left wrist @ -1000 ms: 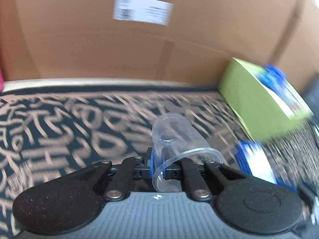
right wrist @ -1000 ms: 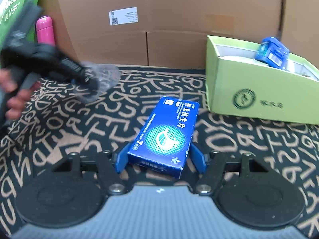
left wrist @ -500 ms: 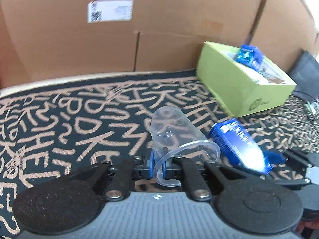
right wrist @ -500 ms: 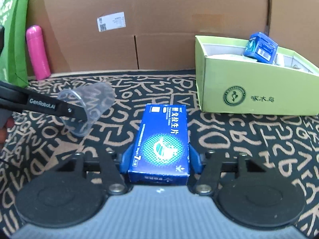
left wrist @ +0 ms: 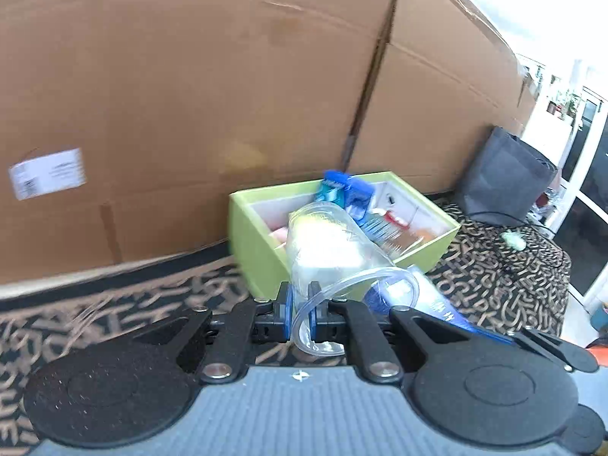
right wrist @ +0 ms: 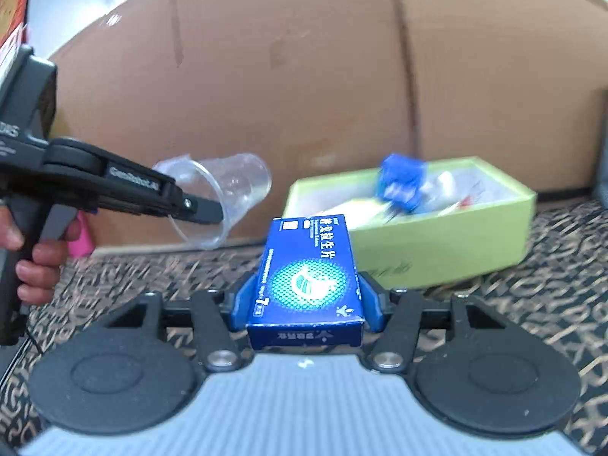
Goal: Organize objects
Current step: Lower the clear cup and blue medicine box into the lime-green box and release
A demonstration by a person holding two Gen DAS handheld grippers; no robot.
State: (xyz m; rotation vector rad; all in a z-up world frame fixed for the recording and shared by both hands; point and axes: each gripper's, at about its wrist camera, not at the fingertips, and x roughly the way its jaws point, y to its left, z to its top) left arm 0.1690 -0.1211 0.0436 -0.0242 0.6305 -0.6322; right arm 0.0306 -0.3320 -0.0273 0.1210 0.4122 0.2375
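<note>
Clear cup rim pinched by left tongs | blue box clamped in right tongs, seemingly airborne

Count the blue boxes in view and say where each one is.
2. One blue box is gripped in the right claw. Another smaller blue box sits on the pile inside the green box. More may be buried there.

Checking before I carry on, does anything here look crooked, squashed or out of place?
The clear plastic cup is held sideways, its thin rim pinched in the left gripper, so it could deform. The blue box sits straight in the right gripper.
</note>
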